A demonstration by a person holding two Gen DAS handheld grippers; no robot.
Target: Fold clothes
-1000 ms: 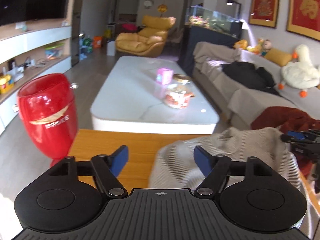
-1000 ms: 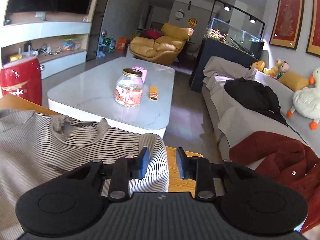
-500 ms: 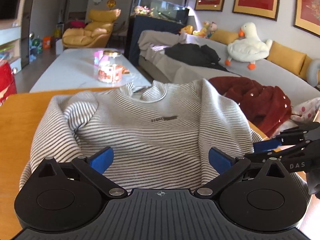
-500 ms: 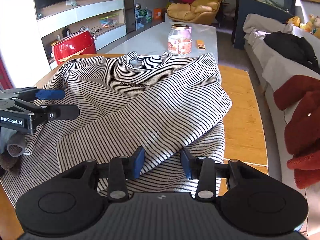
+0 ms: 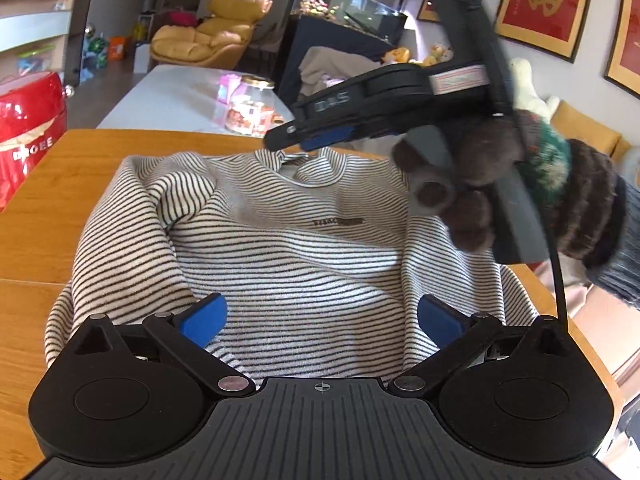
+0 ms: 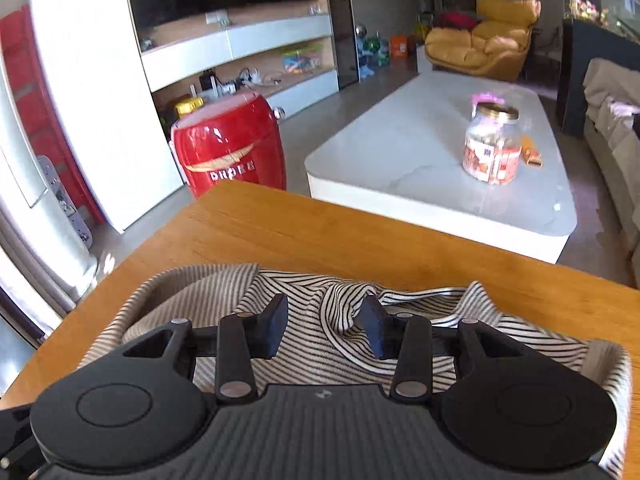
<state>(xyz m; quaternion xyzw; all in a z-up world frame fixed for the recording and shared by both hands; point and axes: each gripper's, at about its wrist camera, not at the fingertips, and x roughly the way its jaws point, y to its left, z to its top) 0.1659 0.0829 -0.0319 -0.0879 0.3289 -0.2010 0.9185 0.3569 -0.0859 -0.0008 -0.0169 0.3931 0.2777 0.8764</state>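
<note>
Black-and-white striped sweater; orange-brown table.

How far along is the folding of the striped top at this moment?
Early. Done: the striped top lies face-up on the wooden table, collar away from the camera. In hand: nothing. The left gripper is open above the hem; the right gripper is open over the collar. Left: every fold; the rumpled sleeve lies bunched.

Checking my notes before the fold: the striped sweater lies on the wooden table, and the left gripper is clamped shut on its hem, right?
Not quite. The left gripper is open, its blue pads spread wide over the striped sweater, as the left wrist view shows. The sweater does lie on the wooden table.
</note>
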